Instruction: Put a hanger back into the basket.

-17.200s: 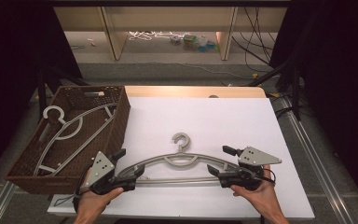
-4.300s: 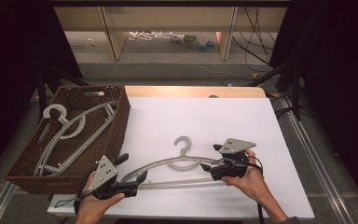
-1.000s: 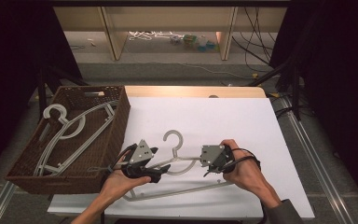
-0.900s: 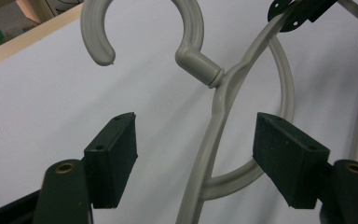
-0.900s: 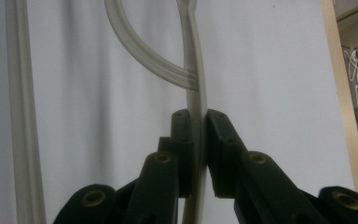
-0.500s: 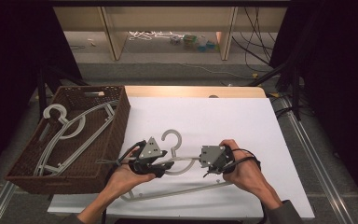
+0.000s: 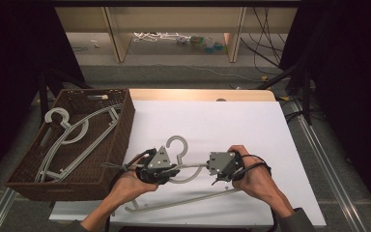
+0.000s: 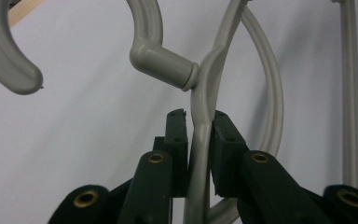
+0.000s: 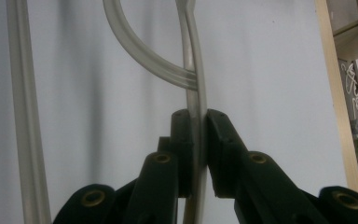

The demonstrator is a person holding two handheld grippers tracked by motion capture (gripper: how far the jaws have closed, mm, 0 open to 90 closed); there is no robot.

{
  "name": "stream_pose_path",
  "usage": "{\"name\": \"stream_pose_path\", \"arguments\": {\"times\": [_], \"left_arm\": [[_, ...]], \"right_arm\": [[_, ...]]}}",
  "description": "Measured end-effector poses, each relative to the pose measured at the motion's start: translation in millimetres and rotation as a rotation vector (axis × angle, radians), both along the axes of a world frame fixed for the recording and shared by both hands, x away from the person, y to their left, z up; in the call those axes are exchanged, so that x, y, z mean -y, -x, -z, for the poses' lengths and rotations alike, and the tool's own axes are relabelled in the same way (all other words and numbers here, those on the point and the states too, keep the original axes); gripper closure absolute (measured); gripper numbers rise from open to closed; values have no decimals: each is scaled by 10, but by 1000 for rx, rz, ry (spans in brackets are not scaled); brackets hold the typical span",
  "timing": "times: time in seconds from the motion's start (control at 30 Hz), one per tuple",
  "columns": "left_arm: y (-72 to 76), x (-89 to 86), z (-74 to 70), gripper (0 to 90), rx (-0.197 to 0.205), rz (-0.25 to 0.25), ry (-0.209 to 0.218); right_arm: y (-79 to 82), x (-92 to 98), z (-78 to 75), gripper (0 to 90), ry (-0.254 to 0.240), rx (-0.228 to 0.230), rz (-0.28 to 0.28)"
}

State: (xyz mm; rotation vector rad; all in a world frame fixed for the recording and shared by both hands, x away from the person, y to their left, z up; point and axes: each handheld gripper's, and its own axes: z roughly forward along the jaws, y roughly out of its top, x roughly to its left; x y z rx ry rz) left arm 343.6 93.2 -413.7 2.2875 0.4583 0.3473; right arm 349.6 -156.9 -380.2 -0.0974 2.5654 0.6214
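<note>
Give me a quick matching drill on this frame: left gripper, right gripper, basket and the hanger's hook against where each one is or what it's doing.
Things:
1. left gripper
2. right gripper
3. basket
4. hook

States:
A. holds two more hangers, at the table's left
B. free, curls up between the two hands
C. shut on the hanger arm just below the hook's neck
D. shut on the hanger's other shoulder

Pairs: 1-C, 2-D, 3-A, 4-B
</note>
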Motion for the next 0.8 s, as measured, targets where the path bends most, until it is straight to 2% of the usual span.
{"name": "stream_pose_path", "arguments": {"times": [0.17, 0.23, 0.3, 0.37, 0.4, 0.43, 0.47, 0.5, 0.53, 0.57, 0.67, 0.8], "left_arm": [[27, 21, 10, 817, -6, 23, -13], [31, 21, 18, 820, -20, 20, 4], [15, -1, 14, 820, -23, 20, -1], [10, -21, 13, 821, -27, 6, 15], [6, -35, 11, 821, -28, -1, 14], [-1, -53, 8, 821, -27, -5, 13], [-11, -72, 6, 821, -30, -16, 17], [-20, -105, 4, 820, -34, -29, 28], [-20, -105, 4, 820, -34, -29, 28], [-29, -128, -5, 820, -35, -35, 26], [-39, -179, -21, 821, -42, -61, 44], [-85, -266, -52, 820, -31, -88, 49]], "right_arm": [[-18, 7, 17, 799, -10, 10, -1], [-7, 8, 21, 787, -11, 0, 16], [4, 16, 21, 752, -45, -24, 49], [5, 31, 18, 657, -92, -62, 77], [-27, 60, -9, 586, -127, -49, 103], [-27, 60, -9, 586, -127, -49, 103], [-15, 74, -13, 545, -157, -59, 134], [4, 91, -24, 442, -235, -85, 191], [4, 91, -24, 442, -235, -85, 191], [8, 99, -27, 422, -260, -100, 200], [3, 133, -34, 345, -375, -106, 275], [19, 189, -54, 265, -531, -108, 354]]}}
